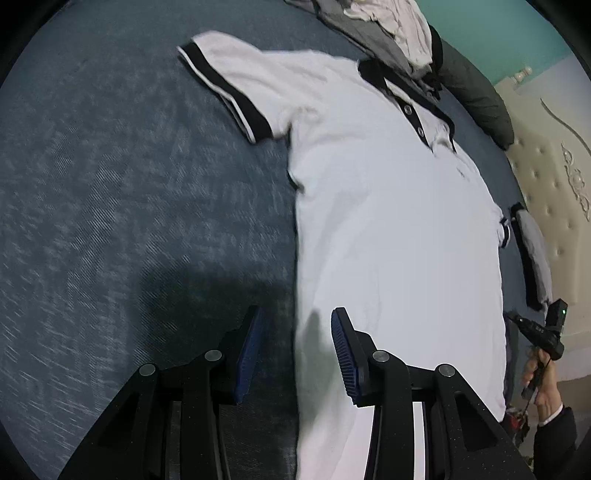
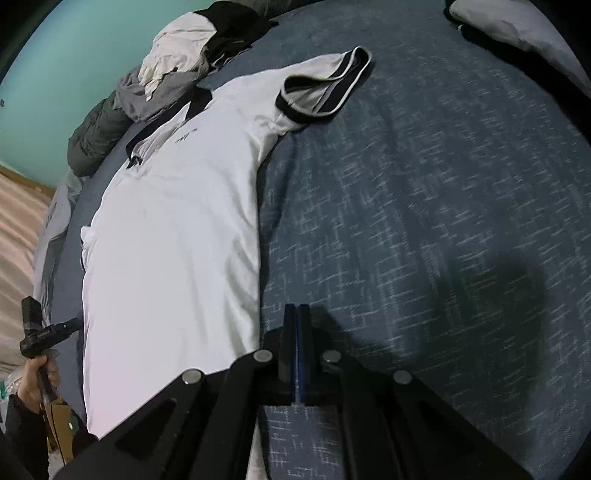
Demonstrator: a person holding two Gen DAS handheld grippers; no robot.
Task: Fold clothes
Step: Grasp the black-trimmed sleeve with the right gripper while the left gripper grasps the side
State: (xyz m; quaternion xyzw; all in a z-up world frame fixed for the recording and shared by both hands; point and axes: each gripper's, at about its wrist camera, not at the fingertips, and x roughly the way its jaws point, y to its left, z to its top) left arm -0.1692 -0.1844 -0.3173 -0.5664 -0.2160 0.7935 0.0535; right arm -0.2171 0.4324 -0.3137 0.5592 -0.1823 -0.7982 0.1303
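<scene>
A white polo shirt (image 1: 388, 221) with a black collar and black-trimmed sleeves lies flat, front up, on a blue bedspread (image 1: 129, 203). In the left wrist view my left gripper (image 1: 298, 314) stands open, its blue pads (image 1: 251, 350) either side of the shirt's side edge near the hem, not pressing it. My right gripper (image 2: 297, 308) is shut with nothing visible between its pads, over the bedspread (image 2: 424, 221) just beside the shirt's (image 2: 177, 240) other side edge. Each view also shows the other gripper, held in a hand: the right gripper (image 1: 543, 332) and the left gripper (image 2: 48, 332).
A pile of grey and white clothes (image 1: 388, 26) and a dark green jacket (image 1: 476, 96) lie beyond the collar. A folded garment (image 1: 532, 254) sits by the cream tufted headboard (image 1: 554, 177). Another folded white piece (image 2: 517, 22) lies at the far right.
</scene>
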